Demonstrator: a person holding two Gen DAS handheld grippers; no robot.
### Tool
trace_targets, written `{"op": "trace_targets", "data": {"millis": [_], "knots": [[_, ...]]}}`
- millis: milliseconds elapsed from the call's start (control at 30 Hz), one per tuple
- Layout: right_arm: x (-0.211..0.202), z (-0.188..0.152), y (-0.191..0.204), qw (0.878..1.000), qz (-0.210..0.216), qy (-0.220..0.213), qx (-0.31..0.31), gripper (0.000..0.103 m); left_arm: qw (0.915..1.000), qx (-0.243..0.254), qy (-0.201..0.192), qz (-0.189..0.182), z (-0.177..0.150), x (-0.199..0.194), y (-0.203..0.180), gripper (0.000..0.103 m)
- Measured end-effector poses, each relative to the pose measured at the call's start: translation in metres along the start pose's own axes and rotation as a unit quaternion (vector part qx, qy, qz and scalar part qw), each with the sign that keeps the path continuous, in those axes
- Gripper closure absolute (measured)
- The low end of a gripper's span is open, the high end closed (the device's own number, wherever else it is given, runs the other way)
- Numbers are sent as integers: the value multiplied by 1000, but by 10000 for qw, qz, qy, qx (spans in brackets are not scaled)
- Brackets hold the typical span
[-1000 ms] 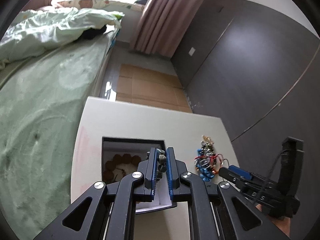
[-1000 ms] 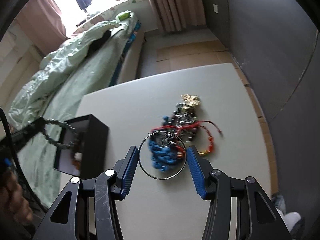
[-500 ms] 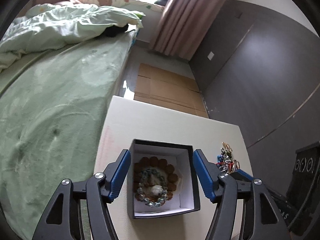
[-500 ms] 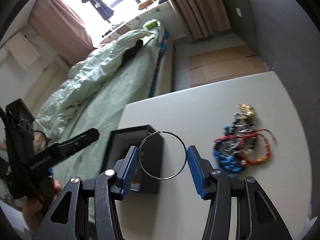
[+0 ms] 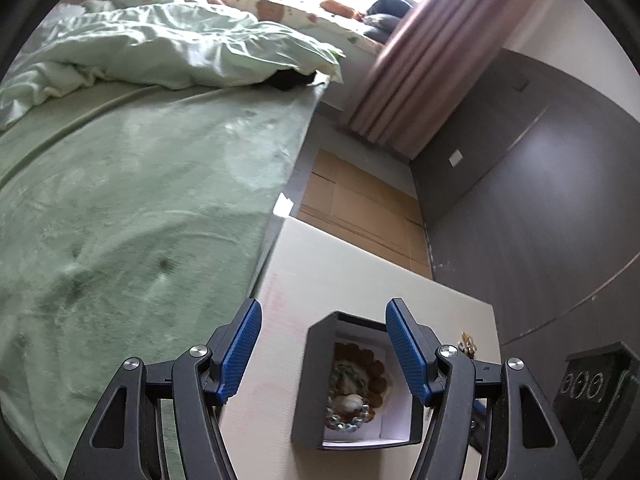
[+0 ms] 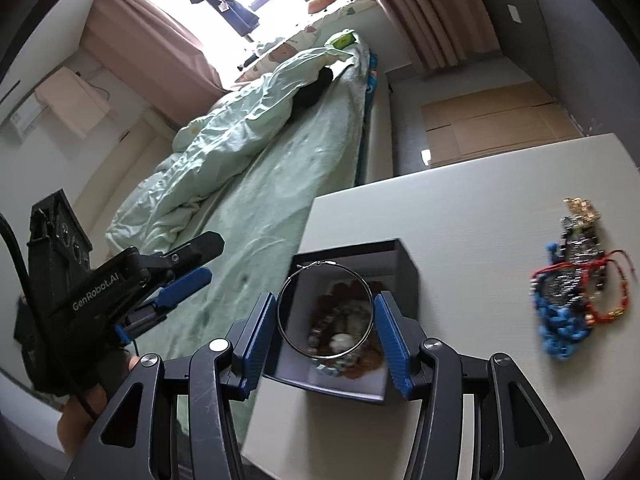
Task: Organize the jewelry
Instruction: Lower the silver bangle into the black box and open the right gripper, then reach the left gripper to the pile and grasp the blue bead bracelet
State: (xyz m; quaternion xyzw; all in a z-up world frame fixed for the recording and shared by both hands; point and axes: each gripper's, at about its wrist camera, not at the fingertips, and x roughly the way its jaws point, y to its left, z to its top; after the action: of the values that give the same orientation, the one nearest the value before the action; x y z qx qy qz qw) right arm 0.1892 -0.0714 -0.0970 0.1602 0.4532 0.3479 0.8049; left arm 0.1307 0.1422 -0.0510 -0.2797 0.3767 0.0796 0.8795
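Note:
A black jewelry box point(image 5: 312, 384) with a white inside stands on the pale table point(image 5: 328, 264); it holds a brown bead bracelet point(image 5: 380, 372) and a grey-green bead bracelet point(image 5: 348, 420). My left gripper point(image 5: 323, 350) is open and empty, above the box's left side. In the right wrist view my right gripper point(image 6: 326, 322) is shut on a large silver hoop point(image 6: 280, 312), held over the open box point(image 6: 404, 268). A pile of jewelry point(image 6: 576, 280) with blue beads and red cords lies to the right. The left gripper point(image 6: 176, 280) shows at the left.
A bed with a green cover point(image 5: 120, 220) runs along the table's left edge. Cardboard sheets point(image 5: 360, 204) lie on the floor beyond the table. A dark wall point(image 5: 540, 200) stands on the right, with a pink curtain point(image 5: 420, 60) at the far end.
My left gripper let the grey-green bracelet drop into the box, opened and drew back to the left. My right gripper lifted the hoop off the pile and carried it left over the box.

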Motion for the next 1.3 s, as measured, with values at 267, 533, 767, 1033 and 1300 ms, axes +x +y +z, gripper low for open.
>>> {"op": "trace_targets", "data": {"millis": [267, 533, 767, 1033, 1300], "knots": [[18, 0, -6, 9992, -134, 311, 203, 41, 10000, 26, 74, -3, -1, 3, -1, 37], [-26, 3, -27, 9989, -334, -87, 323, 40, 9994, 246, 187, -127, -7, 8, -17, 37], [-64, 5, -56, 9959, -653, -342, 528, 40, 9971, 629, 330, -261, -20, 16, -48, 37], [-89, 4, -91, 9907, -1026, -350, 823, 40, 9929, 953, 539, -474, -36, 31, -83, 37], [-108, -1, -126, 9812, -1298, -389, 1374, 40, 9843, 1319, 780, -878, -60, 48, -125, 38]]}}
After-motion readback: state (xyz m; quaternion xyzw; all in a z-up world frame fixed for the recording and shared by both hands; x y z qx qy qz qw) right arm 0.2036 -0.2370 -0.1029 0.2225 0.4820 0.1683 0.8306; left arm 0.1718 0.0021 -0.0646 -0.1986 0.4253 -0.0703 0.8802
